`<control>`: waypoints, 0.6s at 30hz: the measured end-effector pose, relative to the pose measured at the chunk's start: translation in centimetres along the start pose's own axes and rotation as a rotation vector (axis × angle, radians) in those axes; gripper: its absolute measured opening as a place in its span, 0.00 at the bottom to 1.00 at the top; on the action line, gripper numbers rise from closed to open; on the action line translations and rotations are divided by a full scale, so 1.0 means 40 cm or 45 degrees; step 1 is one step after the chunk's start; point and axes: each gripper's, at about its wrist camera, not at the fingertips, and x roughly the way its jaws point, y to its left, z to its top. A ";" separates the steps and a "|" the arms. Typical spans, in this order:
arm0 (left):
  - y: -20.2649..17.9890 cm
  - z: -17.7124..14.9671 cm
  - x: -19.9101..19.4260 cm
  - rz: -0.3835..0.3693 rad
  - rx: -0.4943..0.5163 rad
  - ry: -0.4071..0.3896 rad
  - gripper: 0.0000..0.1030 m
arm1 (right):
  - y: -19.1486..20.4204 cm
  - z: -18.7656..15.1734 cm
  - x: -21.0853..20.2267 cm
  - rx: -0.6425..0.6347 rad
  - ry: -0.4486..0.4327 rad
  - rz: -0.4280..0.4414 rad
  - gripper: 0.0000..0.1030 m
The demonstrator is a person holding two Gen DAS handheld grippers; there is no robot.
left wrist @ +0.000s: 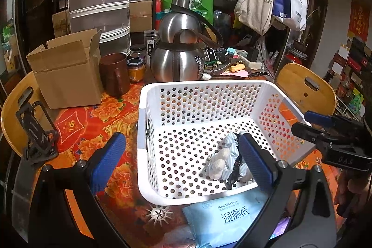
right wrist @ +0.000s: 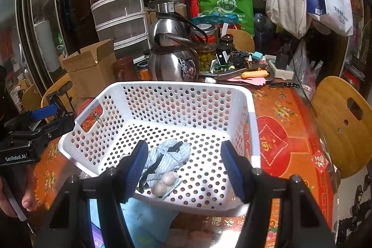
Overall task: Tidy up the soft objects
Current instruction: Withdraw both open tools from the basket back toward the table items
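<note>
A white perforated basket (left wrist: 209, 94) (right wrist: 179, 90) stands on the red floral tablecloth. Inside, near its front wall, lies a bundle of blue-striped cloth (left wrist: 229, 155) (right wrist: 167, 155) with a black strap and two whitish pom-poms (right wrist: 164, 183). My left gripper (left wrist: 182, 160) is open over the basket's front left corner, and its right finger hides part of the bundle. My right gripper (right wrist: 184, 170) is open above the basket's front edge, the bundle lying just beside its left finger, untouched. A light blue pack of wet wipes (left wrist: 223, 217) lies partly under the basket's front.
Behind the basket stand two steel kettles (left wrist: 177, 62), a brown mug (left wrist: 115, 73), jars and an open cardboard box (left wrist: 67, 69). A black phone stand (left wrist: 34, 131) sits at the left. Wooden chair backs (left wrist: 304, 90) (right wrist: 344, 122) flank the table. A hand (right wrist: 23, 199) shows at the lower left.
</note>
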 end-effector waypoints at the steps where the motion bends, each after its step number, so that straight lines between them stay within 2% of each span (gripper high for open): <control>1: 0.000 -0.001 -0.002 -0.001 0.001 0.001 0.94 | 0.000 0.000 0.000 0.001 -0.001 0.002 0.63; 7: 0.008 -0.054 -0.068 -0.023 0.028 0.012 0.94 | 0.001 -0.030 -0.039 0.017 0.002 -0.018 0.63; 9: 0.024 -0.097 -0.100 -0.012 0.025 0.035 0.94 | 0.004 -0.072 -0.077 0.013 -0.016 0.003 0.63; 11: 0.046 -0.157 -0.129 0.023 0.015 0.093 0.94 | 0.005 -0.120 -0.109 0.008 -0.018 -0.007 0.74; 12: 0.056 -0.186 -0.142 0.032 0.019 0.110 0.94 | 0.004 -0.157 -0.125 0.005 -0.012 -0.020 0.76; 15: 0.083 -0.281 -0.169 0.073 0.021 0.158 0.94 | -0.002 -0.260 -0.153 -0.002 0.011 -0.015 0.77; 18: 0.106 -0.358 -0.173 0.053 -0.017 0.201 0.94 | -0.017 -0.344 -0.166 0.058 0.040 -0.007 0.77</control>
